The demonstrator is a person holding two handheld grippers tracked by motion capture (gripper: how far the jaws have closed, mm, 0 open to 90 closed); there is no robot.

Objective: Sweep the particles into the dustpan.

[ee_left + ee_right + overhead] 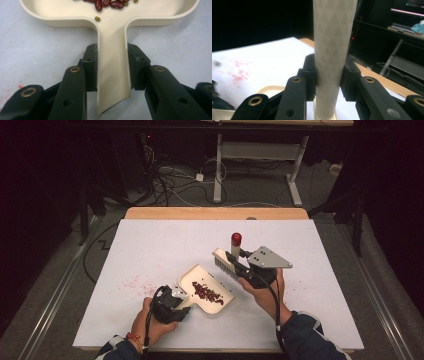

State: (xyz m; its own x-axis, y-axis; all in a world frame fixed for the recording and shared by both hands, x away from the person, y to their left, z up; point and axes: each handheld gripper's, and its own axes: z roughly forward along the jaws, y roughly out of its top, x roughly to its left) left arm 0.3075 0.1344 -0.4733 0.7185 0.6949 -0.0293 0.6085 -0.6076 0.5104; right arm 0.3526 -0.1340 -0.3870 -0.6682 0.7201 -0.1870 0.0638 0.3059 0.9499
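Item: cream dustpan (207,287). Lay flat on the white table (150,250), close to the near edge and a little left of its middle, handle pointing toward the person. Contents: a heap of red beans (206,292) in the tray, with a few small green ones among them in the left gripper view. Held by the left gripper (172,304), jaws clamped on either side of the handle (112,62).

Item: hand brush (227,265). Raised off the table just right of the dustpan, bristles turned toward the pan, its red-tipped handle (236,239) pointing away toward the far edge. Held by the right gripper (239,266), jaws closed tight on the pale handle shaft (332,50).

Item: red smears (131,283) on the table toward the left edge, well apart from the pan; a few specks also near the right-hand side. Whether any whole beans remained loose there could not be told.

Judged step: sweeping strays into the pan. Done well, it would call for the pan lip kept pressed flat to the surface, the brush brought low with bristles touching the table, and short strokes drawn toward the pan mouth, gently enough not to scatter the heap already gathered.
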